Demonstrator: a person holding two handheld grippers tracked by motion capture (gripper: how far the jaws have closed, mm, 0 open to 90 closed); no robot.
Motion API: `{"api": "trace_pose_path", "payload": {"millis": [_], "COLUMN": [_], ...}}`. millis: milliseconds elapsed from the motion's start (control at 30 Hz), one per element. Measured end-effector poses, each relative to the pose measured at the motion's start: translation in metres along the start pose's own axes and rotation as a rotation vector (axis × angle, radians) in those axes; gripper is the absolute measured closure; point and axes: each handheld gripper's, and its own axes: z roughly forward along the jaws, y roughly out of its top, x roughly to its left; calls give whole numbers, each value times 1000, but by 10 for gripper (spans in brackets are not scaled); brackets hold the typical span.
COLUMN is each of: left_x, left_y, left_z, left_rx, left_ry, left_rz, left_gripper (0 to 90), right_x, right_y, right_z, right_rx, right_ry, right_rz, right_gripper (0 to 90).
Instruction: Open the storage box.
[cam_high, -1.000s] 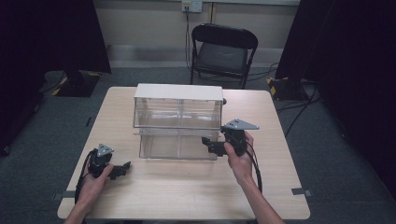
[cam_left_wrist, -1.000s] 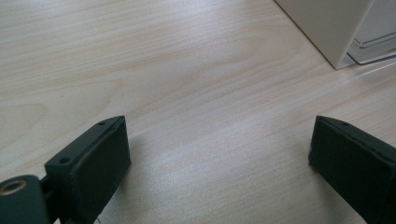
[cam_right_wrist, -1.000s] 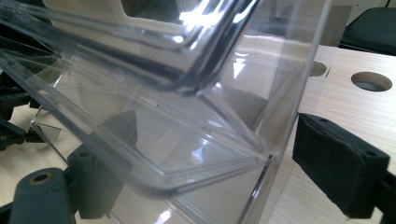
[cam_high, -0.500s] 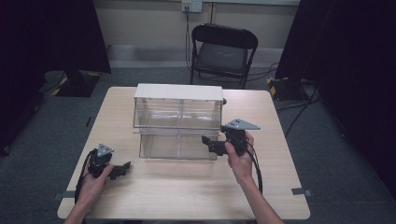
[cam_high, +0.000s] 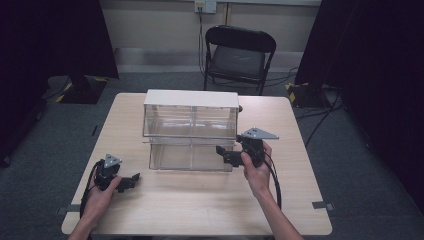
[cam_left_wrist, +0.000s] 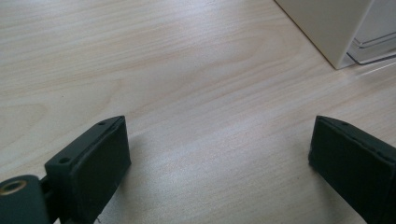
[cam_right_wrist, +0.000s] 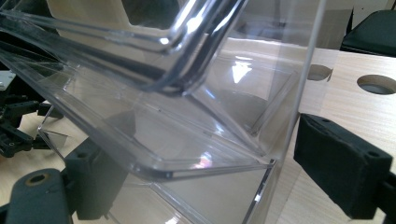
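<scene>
A clear plastic drawer cabinet (cam_high: 190, 117) with a white top stands mid-table. Its lower drawer (cam_high: 190, 156) is pulled out a little toward me. My right gripper (cam_high: 226, 154) is at that drawer's right front corner. In the right gripper view it (cam_right_wrist: 219, 172) is open, with the drawer's clear side wall (cam_right_wrist: 280, 140) between the jaws, one jaw showing through the plastic. My left gripper (cam_high: 131, 181) rests low over the table, left of the cabinet. In its own view it (cam_left_wrist: 217, 154) is open with bare wood between the jaws, and the cabinet's white corner (cam_left_wrist: 327, 28) lies beyond.
The wooden table (cam_high: 200, 205) has free room in front of the cabinet and along both sides. Two round holes (cam_right_wrist: 376, 84) are cut in the tabletop behind the cabinet. A black folding chair (cam_high: 239, 50) stands past the far edge.
</scene>
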Motion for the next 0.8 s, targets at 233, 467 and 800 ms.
{"api": "trace_pose_path", "payload": {"millis": [233,467,800], "left_x": [0,0,0], "left_y": [0,0,0], "left_z": [0,0,0], "left_rx": [0,0,0], "left_ry": [0,0,0], "left_rz": [0,0,0], "left_gripper": [48,48,48], "right_x": [1,0,0], "right_y": [0,0,0], "right_z": [0,0,0], "right_rx": [-3,-4,-4], "right_ry": [-5,-3,-3], "right_rz": [-3,-2,4], "right_gripper": [125,124,124]}}
